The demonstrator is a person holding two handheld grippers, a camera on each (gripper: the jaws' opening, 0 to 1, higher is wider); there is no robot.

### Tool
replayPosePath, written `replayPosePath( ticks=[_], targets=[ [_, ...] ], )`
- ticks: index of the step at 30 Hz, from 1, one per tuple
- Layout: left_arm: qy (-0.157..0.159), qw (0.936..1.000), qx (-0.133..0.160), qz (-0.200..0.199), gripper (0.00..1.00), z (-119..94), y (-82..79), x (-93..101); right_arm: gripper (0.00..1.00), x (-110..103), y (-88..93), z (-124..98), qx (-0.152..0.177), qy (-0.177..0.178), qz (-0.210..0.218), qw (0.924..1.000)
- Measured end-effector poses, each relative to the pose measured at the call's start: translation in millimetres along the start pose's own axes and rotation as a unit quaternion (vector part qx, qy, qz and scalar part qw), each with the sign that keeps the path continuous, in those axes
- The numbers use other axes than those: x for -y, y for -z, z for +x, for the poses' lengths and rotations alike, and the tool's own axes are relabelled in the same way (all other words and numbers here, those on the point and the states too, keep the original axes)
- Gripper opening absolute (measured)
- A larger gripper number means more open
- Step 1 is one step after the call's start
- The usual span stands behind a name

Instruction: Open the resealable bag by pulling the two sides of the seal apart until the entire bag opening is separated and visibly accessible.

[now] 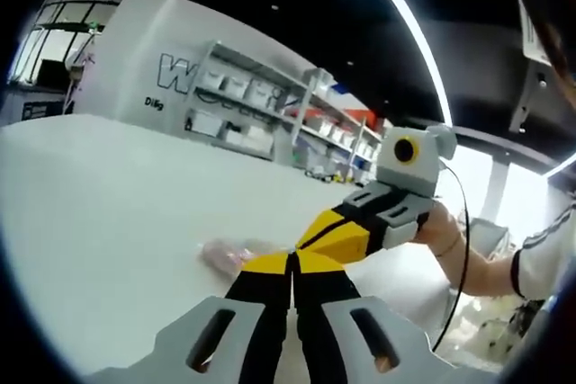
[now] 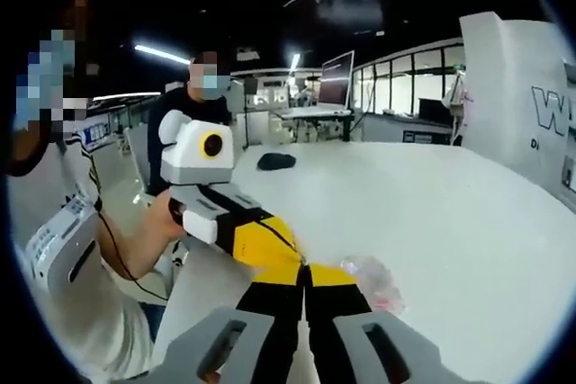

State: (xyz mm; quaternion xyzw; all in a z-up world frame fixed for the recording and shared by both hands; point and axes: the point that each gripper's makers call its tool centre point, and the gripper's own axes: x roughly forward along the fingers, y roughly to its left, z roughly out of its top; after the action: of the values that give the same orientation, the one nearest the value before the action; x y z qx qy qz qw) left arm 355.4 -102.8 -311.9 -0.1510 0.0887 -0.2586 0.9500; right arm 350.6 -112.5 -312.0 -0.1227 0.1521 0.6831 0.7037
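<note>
Both grippers (image 1: 292,263) (image 2: 303,269) closed, tips meeting — at the clear bag (image 2: 373,281).

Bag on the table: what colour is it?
The bag is clear plastic with a pinkish tint, best seen in the right gripper view.

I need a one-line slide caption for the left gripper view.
Both grippers meet, jaws shut, at a clear bag on the white table.
</note>
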Motion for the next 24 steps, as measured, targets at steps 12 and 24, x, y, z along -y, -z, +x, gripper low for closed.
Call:
replayPosePath(
  ticks=[12, 24],
  targets=[
    [-0.024, 0.9983, -0.026, 0.047, 0.00, -0.2, 4.9, 0.3, 0.00, 0.2, 2.3, 1.5, 0.000, 0.008, 0.018, 0.9998],
    [-0.034, 0.9954, -0.049, 0.075, 0.00, -2.5, 11.3, 1.9, 0.00, 6.5, 1.5, -3.0, 0.003, 0.030, 0.002, 0.9996]
  ],
)
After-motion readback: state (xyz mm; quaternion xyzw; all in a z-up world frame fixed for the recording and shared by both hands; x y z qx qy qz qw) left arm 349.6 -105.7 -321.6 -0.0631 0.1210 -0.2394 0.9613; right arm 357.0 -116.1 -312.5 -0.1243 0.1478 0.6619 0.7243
